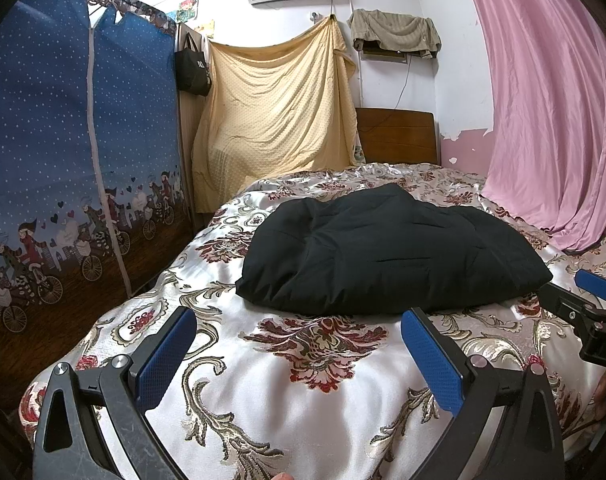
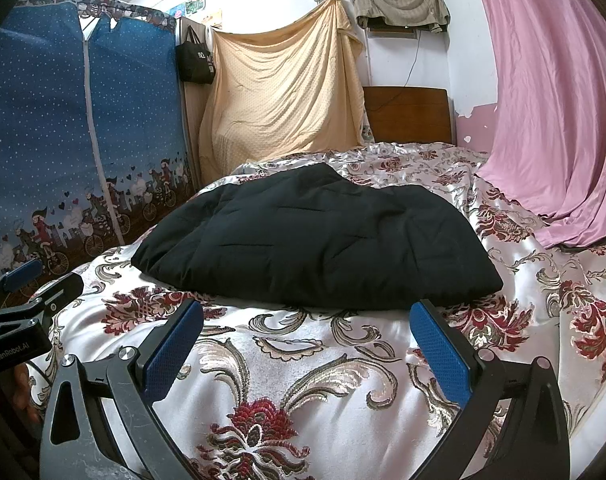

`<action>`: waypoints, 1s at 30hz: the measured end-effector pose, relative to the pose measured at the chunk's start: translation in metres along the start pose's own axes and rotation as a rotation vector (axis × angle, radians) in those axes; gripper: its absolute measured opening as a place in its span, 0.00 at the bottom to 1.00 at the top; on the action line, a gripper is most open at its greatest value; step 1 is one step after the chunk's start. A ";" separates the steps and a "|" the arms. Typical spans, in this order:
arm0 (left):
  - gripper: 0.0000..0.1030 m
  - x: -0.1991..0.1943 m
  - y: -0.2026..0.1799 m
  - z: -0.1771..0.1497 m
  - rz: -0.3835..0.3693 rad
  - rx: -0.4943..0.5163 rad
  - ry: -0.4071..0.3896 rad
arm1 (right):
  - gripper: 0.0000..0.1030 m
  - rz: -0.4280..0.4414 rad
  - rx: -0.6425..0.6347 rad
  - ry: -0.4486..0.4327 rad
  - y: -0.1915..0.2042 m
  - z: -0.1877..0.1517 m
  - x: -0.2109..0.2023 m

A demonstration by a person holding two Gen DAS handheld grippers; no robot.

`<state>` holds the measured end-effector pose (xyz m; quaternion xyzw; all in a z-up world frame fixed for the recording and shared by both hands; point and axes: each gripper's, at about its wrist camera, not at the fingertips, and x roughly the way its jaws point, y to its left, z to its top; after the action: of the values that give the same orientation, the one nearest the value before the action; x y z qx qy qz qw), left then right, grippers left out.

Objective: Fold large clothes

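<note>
A folded black padded garment (image 1: 391, 252) lies in the middle of the floral satin bedspread (image 1: 315, 360), while the left gripper (image 1: 299, 344) and right gripper (image 2: 307, 336) hover side by side just short of its near edge, both spread wide and holding nothing

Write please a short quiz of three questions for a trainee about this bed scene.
1. True or false: the left gripper holds the black padded garment.
2. What lies under the garment? A) the floral satin bedspread B) a wooden table C) a carpet
3. Fill in: the curtain beside the bed is ____.

Key: 1 false, both it and the right gripper are open and empty; 2 A; 3 pink.
</note>
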<state>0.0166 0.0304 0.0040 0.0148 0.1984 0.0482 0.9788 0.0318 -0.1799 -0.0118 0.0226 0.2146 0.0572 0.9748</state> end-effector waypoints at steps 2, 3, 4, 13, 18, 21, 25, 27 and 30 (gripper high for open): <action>1.00 0.000 0.000 0.000 -0.010 0.004 -0.004 | 0.98 0.000 0.000 0.000 0.000 0.000 0.000; 1.00 -0.001 0.000 0.001 -0.010 0.004 -0.006 | 0.98 0.000 0.001 0.000 0.000 0.000 0.000; 1.00 -0.001 0.000 0.001 -0.003 0.005 -0.010 | 0.98 0.000 0.001 0.000 0.000 0.000 0.000; 1.00 -0.008 0.001 0.006 0.088 0.004 -0.066 | 0.98 0.000 0.001 0.001 0.000 0.000 0.000; 1.00 -0.008 0.001 0.005 0.095 0.011 -0.067 | 0.98 -0.001 0.002 0.002 0.001 0.000 0.000; 1.00 -0.008 0.001 0.005 0.096 0.009 -0.068 | 0.98 -0.001 0.002 0.001 0.002 0.000 0.000; 1.00 -0.008 0.002 0.005 0.095 0.012 -0.068 | 0.98 0.000 0.002 0.003 0.002 0.000 0.000; 1.00 -0.008 0.002 0.005 0.095 0.012 -0.068 | 0.98 0.000 0.001 0.003 0.004 -0.001 0.000; 1.00 -0.007 0.003 0.006 0.093 0.011 -0.066 | 0.98 -0.001 0.002 0.002 0.004 -0.001 0.000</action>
<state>0.0124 0.0330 0.0118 0.0311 0.1652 0.0918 0.9815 0.0312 -0.1759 -0.0126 0.0232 0.2156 0.0566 0.9746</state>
